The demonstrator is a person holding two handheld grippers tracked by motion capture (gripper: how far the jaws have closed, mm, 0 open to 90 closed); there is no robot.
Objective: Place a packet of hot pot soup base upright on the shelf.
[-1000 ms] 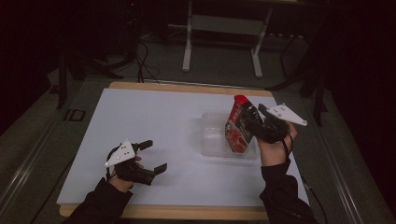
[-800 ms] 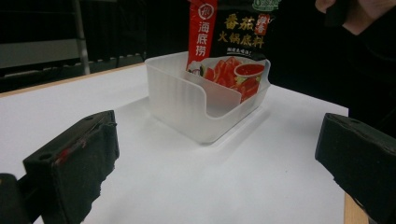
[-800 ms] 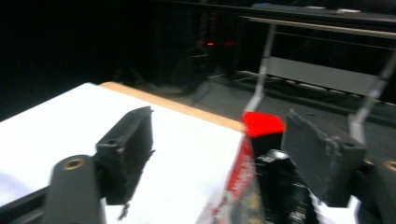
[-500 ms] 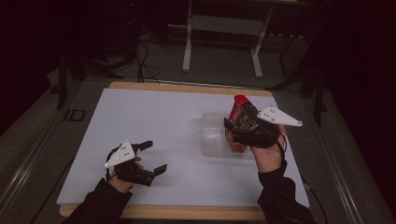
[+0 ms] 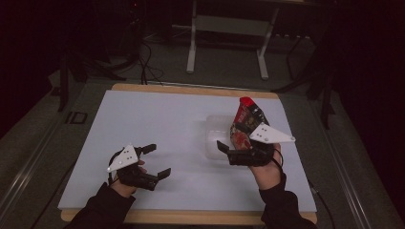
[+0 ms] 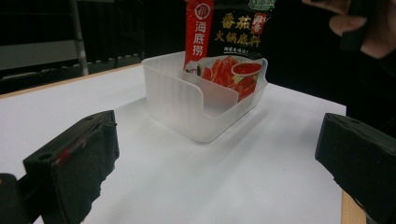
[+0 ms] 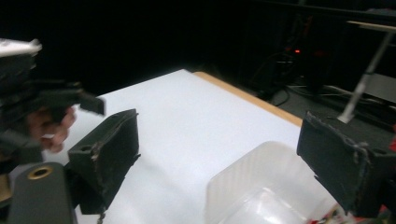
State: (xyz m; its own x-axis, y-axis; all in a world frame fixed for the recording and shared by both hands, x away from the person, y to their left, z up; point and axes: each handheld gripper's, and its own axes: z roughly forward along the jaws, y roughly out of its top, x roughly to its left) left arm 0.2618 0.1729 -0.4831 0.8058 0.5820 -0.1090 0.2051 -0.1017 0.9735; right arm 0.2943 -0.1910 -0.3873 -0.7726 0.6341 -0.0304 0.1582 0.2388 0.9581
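A red and black sauce pouch [image 5: 246, 119] stands upright in a translucent plastic bin [image 5: 214, 138] right of the table's middle; the left gripper view shows the pouch [image 6: 219, 28] leaning on the bin's [image 6: 187, 98] far wall. My right gripper [image 5: 229, 137] sits just in front of the bin and is open; its jaws have just been opening and nothing is between them. The right gripper view looks over the bin's [image 7: 261, 186] rim between the right gripper's [image 7: 219, 154] spread jaws. My left gripper [image 5: 158, 161] rests open and empty at the near left.
The white tabletop [image 5: 157, 114] has a wooden edge, with dark floor and cables around it. A metal stand [image 5: 224, 28] is beyond the far edge. The left gripper [image 7: 46, 102] appears far off in the right gripper view.
The right gripper has let go of the pouch, opened wide and drawn back toward the near edge. The pouch stays standing in the bin. The left gripper has not moved.
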